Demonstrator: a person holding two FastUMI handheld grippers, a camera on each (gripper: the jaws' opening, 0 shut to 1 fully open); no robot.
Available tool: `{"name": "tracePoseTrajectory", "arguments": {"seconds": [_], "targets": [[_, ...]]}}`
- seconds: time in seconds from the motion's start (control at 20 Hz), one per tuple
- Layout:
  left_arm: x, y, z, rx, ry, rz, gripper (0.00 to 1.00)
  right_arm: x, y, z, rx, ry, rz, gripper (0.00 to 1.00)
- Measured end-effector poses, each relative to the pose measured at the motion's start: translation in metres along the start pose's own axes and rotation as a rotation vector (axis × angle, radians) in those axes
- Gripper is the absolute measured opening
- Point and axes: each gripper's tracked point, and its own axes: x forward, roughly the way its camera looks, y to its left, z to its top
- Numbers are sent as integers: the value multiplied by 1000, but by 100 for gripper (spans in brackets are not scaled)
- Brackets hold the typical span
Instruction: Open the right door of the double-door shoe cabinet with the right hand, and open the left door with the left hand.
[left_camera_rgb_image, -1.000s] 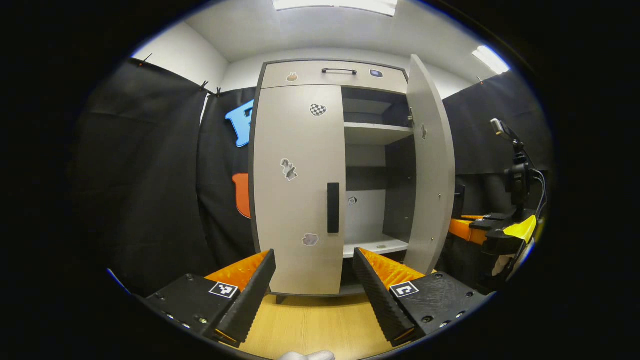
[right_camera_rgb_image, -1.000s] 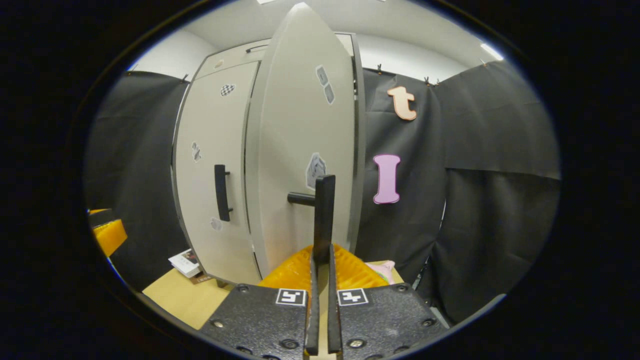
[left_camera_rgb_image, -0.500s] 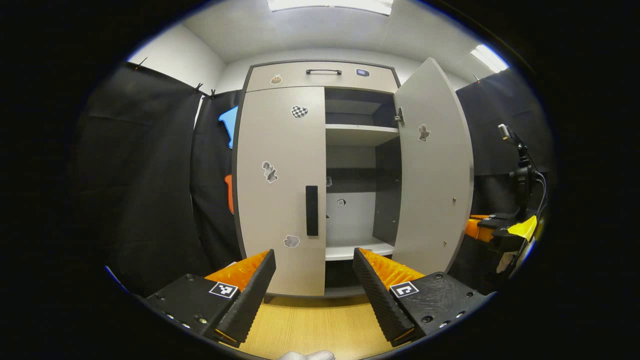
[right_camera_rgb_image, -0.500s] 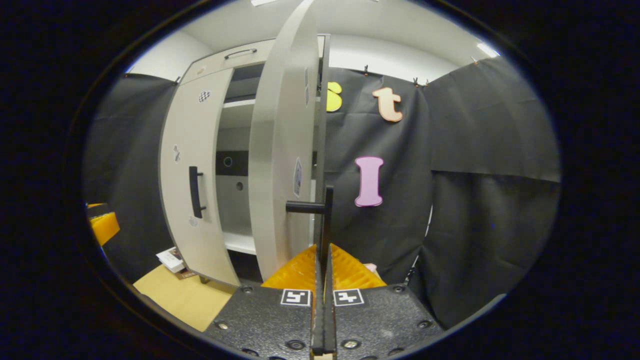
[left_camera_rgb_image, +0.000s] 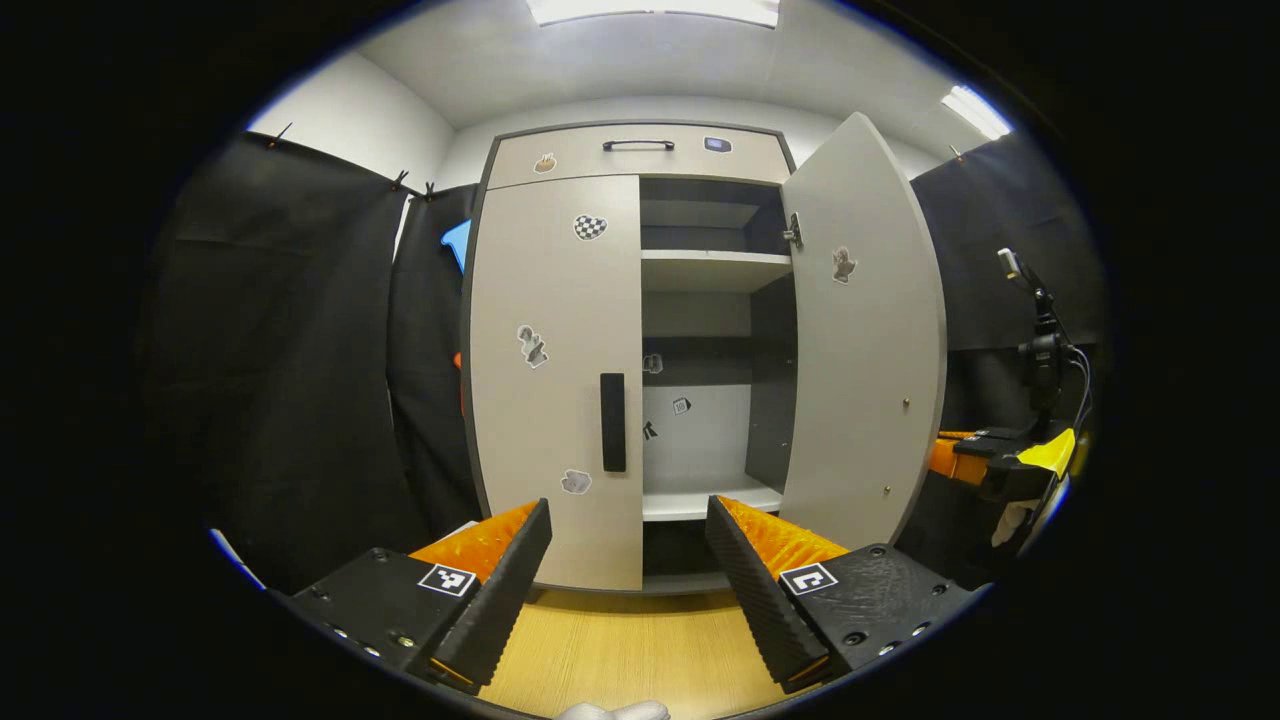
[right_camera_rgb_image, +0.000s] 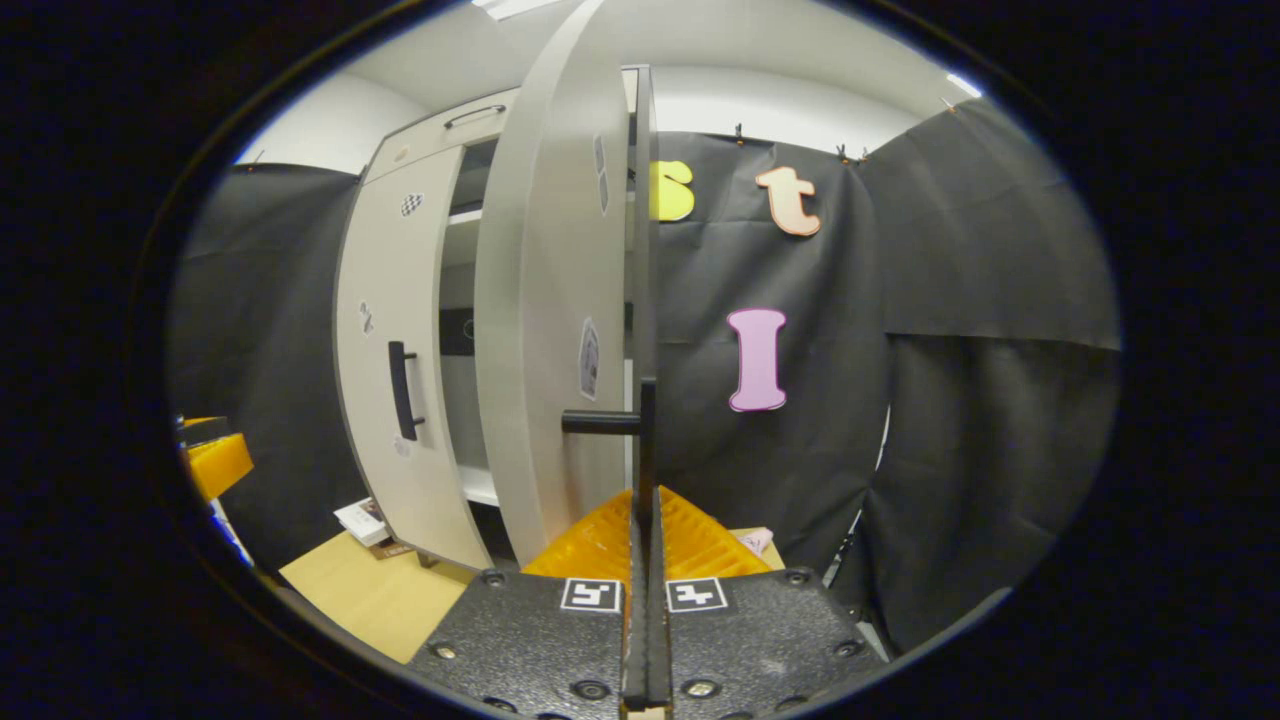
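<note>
Your right gripper (right_camera_rgb_image: 645, 505) jaws are clamped on the open right door's handle (right_camera_rgb_image: 645, 440); your left gripper (left_camera_rgb_image: 628, 570) jaws gape empty before the closed left door (left_camera_rgb_image: 555, 380).

A pale wooden floor (left_camera_rgb_image: 620, 650) carries the cabinet (left_camera_rgb_image: 555, 380), which stands on short feet. In the right gripper view, a small booklet (right_camera_rgb_image: 362, 521) lies on the floor (right_camera_rgb_image: 370, 595) near the cabinet's foot.

— Did you make out any writing or numbers from your end?

— None I could read. The stickers on the left door (left_camera_rgb_image: 555, 380) were too small, and the square markers on my grippers carried only patterns.
</note>
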Motion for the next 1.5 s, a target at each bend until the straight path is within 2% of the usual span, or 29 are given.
{"name": "tracePoseTrajectory", "arguments": {"seconds": [0.2, 0.4, 0.5, 0.65, 0.75, 1.0, 1.2, 1.5], "targets": [[0, 3, 0, 0, 2, 6, 94, -1, 2, -2, 7, 12, -6, 4], [3, 11, 0, 1, 2, 4, 94, -7, -2, -1, 18, 12, -51, 4], [4, 16, 0, 4, 2, 0, 94, -16, -9, 2, 1, -4, -92, 12], [8, 24, -2, 7, 3, -12, 94, -37, -25, 12, -16, -45, -183, 71], [13, 30, -2, 7, 3, -22, 95, -53, -26, 23, -24, -70, -222, 99], [26, 44, -3, 24, -5, -55, 95, -90, -4, 24, -19, -84, -237, 100], [47, 57, -6, 32, -9, -66, 95, -102, 48, 18, 1, -82, -164, 100], [86, 63, 3, 32, -38, -72, 95, -107, 100, 7, 6, -62, -109, 100]]}}
